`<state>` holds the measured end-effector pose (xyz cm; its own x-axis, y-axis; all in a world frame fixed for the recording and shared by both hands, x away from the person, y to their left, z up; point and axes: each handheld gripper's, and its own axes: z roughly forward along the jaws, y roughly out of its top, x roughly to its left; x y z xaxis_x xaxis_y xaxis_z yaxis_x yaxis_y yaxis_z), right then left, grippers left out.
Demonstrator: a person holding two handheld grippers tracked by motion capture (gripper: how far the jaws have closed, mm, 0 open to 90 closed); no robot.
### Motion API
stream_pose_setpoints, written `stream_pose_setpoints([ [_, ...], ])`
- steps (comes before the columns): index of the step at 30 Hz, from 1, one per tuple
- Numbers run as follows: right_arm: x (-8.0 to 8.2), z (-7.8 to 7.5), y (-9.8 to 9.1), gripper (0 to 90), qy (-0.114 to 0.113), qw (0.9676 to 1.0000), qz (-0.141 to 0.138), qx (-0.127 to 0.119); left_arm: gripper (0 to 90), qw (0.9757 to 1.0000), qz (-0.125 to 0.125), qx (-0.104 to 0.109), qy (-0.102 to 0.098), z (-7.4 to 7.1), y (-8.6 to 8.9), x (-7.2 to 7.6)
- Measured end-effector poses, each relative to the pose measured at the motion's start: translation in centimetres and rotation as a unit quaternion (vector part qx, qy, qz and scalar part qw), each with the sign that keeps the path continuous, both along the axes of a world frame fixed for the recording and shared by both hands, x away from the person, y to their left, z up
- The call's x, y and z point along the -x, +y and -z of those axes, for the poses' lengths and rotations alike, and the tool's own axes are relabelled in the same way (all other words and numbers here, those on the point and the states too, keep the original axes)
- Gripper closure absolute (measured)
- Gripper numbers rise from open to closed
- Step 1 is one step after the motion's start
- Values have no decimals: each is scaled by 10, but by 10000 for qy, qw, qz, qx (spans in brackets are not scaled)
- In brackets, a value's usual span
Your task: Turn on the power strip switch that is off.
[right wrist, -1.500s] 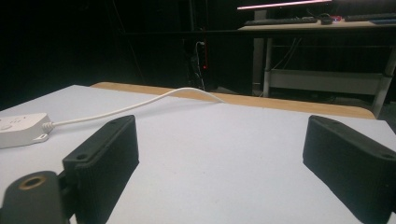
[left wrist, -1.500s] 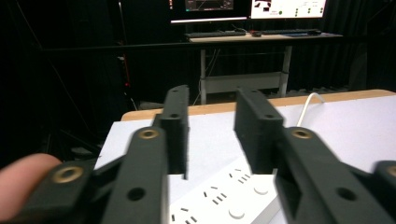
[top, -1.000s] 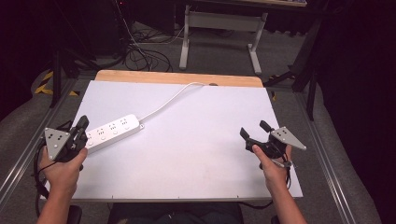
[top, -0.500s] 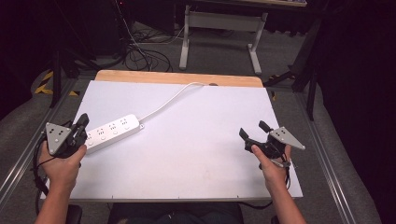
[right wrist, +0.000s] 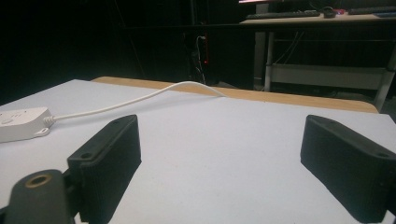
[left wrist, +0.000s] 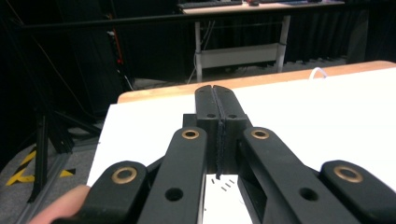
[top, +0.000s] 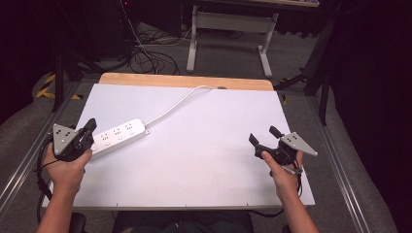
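At the bench's left edge the closed left hand-held gripper (top: 89,127) meets the power strip's (top: 118,135) end, so nudge it slowly and squarely, right hand-held gripper (top: 263,135) open, well apart.

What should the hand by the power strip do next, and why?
Probably open the left gripper. Its jaws are pressed shut with nothing between them, right beside the near end of the power strip, so they cannot take hold until they part.
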<state>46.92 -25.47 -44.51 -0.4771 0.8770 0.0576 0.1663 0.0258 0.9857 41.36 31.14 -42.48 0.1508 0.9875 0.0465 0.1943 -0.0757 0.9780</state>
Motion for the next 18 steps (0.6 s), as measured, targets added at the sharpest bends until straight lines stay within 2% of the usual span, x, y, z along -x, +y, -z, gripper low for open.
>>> stream_pose_setpoints([
  [11,1,1,-1,129,29,10000,-24,-11,900,9993,98,14,347,3,0,-6],
  [18,1,1,-1,132,40,10000,-26,8,900,9983,130,-55,558,6,0,-12],
])
